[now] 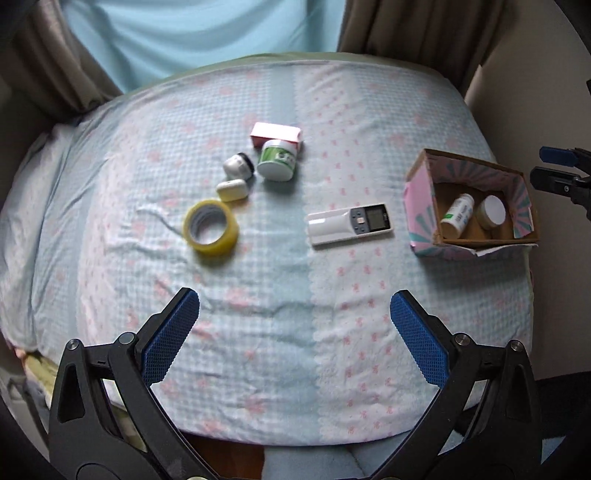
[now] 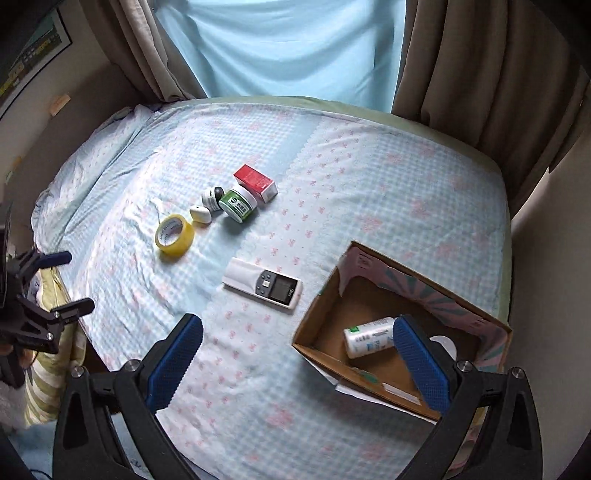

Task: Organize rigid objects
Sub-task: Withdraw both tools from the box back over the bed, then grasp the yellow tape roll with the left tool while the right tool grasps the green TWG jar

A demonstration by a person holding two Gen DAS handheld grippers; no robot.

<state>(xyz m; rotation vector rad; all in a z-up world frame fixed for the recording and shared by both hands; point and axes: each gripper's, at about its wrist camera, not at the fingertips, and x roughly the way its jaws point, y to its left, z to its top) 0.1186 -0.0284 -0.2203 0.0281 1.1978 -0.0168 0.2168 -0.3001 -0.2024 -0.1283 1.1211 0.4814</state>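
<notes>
On the bed lie a white remote [image 1: 349, 223] [image 2: 263, 285], a yellow tape roll [image 1: 211, 231] [image 2: 174, 235], a green-labelled jar [image 1: 277, 159] [image 2: 236, 204], a red and pink box [image 1: 276, 135] [image 2: 255, 182], a small white case [image 1: 232, 189] [image 2: 200, 214] and a small white and black jar [image 1: 238, 166] [image 2: 212, 195]. The cardboard box [image 1: 424, 192] [image 2: 317, 332] holds a white bottle [image 1: 458, 215] [image 2: 367, 336] and a white-lidded jar [image 1: 491, 212]. My left gripper [image 1: 295, 328] hangs open above the near bedsheet. My right gripper [image 2: 297, 350] is open over the cardboard box's near left edge.
The bed [image 1: 110, 184] [image 2: 406, 184] has a blue checked sheet with pink bows. Brown curtains [image 1: 424, 33] [image 2: 480, 66] and a light blue drape stand behind it. A wall lies to the right of the cardboard box. Striped yellow bedding [image 2: 48, 369] hangs at the bed's left edge.
</notes>
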